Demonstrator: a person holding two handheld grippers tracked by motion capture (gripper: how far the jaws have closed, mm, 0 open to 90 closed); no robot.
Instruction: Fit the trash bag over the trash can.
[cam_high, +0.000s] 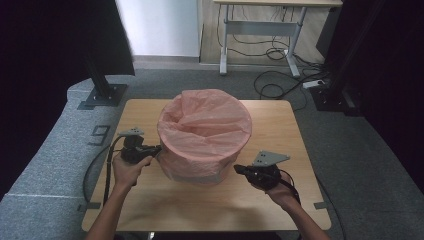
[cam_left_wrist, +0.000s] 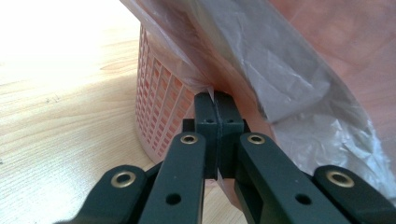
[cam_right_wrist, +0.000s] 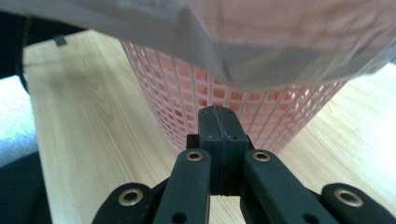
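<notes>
On tabletop, pink mesh basket stood centred, pink bag already draped over rim. Left tool clamped on bag's hanging edge; right tool closed, empty, just below skirt. Remaining, probably: tugging liner down evenly.

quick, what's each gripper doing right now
left gripper: closed, pinching the edge of the pink bag at the basket.
right gripper: closed, holding nothing, just below the bag's hem.
</notes>
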